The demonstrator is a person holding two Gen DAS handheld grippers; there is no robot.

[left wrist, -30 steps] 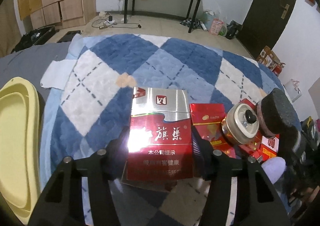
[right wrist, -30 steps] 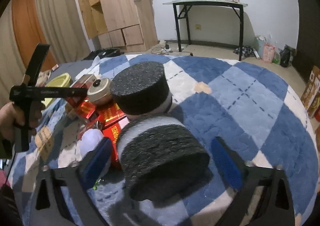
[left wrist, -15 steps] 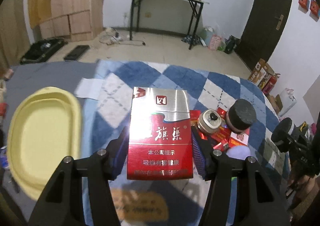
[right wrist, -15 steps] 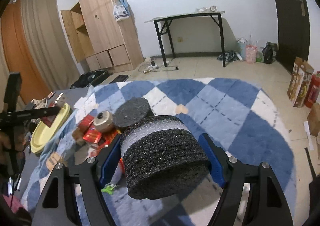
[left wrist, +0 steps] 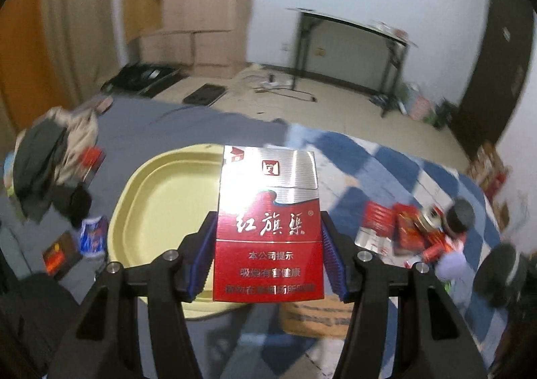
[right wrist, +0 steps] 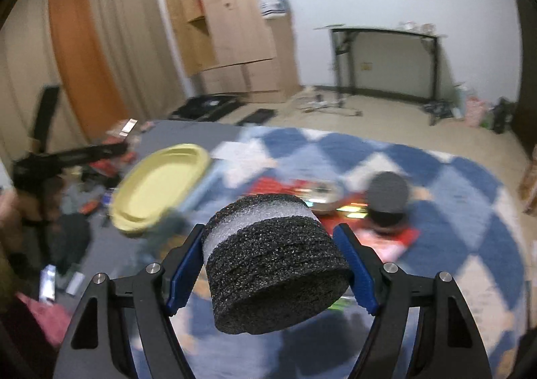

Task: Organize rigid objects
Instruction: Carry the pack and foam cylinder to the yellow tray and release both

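My left gripper [left wrist: 268, 258] is shut on a red and silver cigarette pack [left wrist: 268, 228], held in the air in front of a pale yellow tray [left wrist: 161, 204]. My right gripper [right wrist: 270, 265] is shut on a black and white foam cylinder [right wrist: 272, 265], held above the blue checked rug [right wrist: 470, 211]. The yellow tray also shows in the right wrist view [right wrist: 161, 184], at left. A second black foam cylinder [right wrist: 387, 194] stands on the rug beside a metal tin [right wrist: 324, 192] and red packets [right wrist: 386, 238]. The same pile shows in the left wrist view [left wrist: 419, 228].
Clothes and small packets [left wrist: 57, 157] lie left of the tray on a grey sheet. A cardboard piece [left wrist: 315, 318] lies below the pack. A wooden cabinet [right wrist: 235, 26] and a black desk [right wrist: 386, 60] stand at the back wall.
Both grippers have lifted and swung left with their loads. The yellow tray now lies directly behind the cigarette pack; the pile of red packets has shifted to the right in both views.
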